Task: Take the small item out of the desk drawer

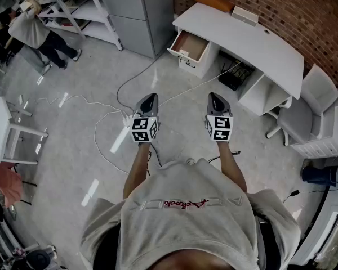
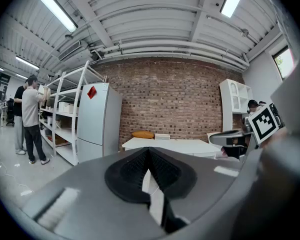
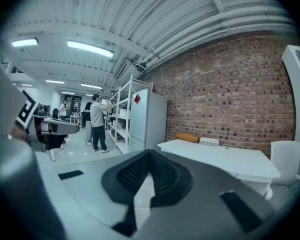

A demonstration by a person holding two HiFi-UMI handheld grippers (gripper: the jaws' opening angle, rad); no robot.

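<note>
A person stood on a pale grey floor (image 1: 73, 156) in a workshop with a red brick wall (image 1: 281, 7), looking down at two hand-held grippers held out in front, side by side and well apart from the furniture. A long white desk (image 1: 259, 46) ran along the brick wall. A tall grey refrigerator (image 1: 136, 16) stood just left of it, and white open shelving (image 1: 73, 4) stood further left. A second person (image 1: 36, 32) stood facing that shelving. A white chair (image 1: 315, 100) sat at the desk's right end. At the desk's left end a desk drawer (image 1: 190, 45) hung pulled open, showing a brown inside. The small item could not be made out in it from this distance. The left gripper (image 1: 150, 99) had its jaws closed tip to tip with nothing between them. The right gripper (image 1: 214, 98) was likewise closed and empty. Both pointed toward the desk. An orange cushion (image 1: 215, 3) and a small white box (image 1: 245, 16) lay on the desktop against the wall. Thin white cables (image 1: 101, 103) trailed across the floor between the grippers and the drawer.
</note>
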